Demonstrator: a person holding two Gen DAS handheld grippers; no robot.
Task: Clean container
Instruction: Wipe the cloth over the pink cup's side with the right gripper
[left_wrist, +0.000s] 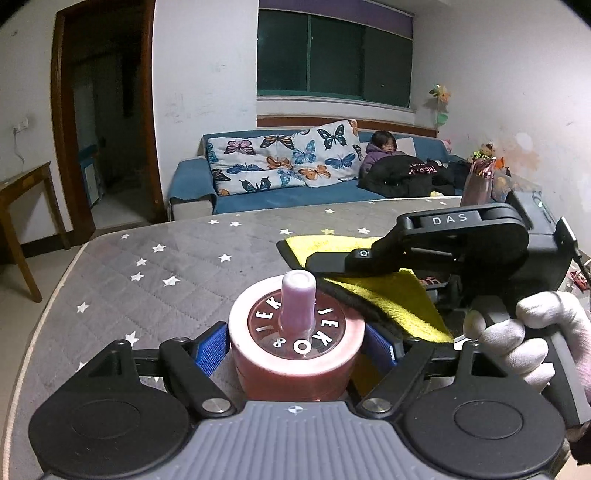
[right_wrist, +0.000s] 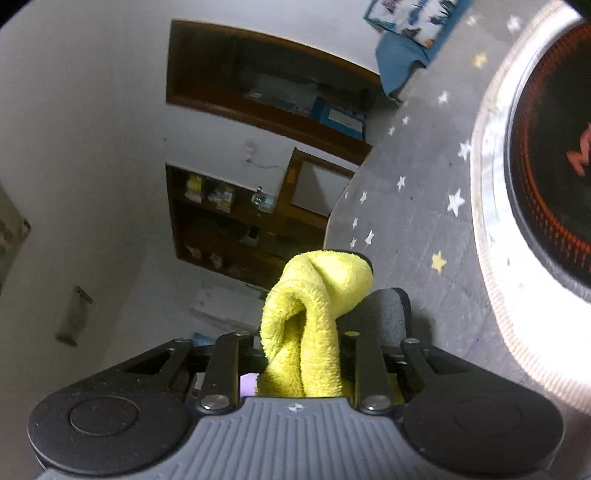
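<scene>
Gripping the pink bottle (left_wrist: 295, 350) near centre above the surface (left_wrist: 147, 266), the left gripper (left_wrist: 295, 347) has jaws closed on it; the right gripper (right_wrist: 317, 332) pinches the cloth (right_wrist: 314, 325). Hard wiping could twist the bottle loose.

Left black two-finger gripper (left_wrist: 297, 347), blue-padded fingers (left_wrist: 210, 349) clamped on either side of a pink cylindrical container (left_wrist: 295, 354), held low and near. Right black gripper (left_wrist: 373, 264) reaching in from the right, closed on a bunched yellow fleece cloth (right_wrist: 314, 325), gripped by a white-gloved hand (left_wrist: 532, 343).
</scene>
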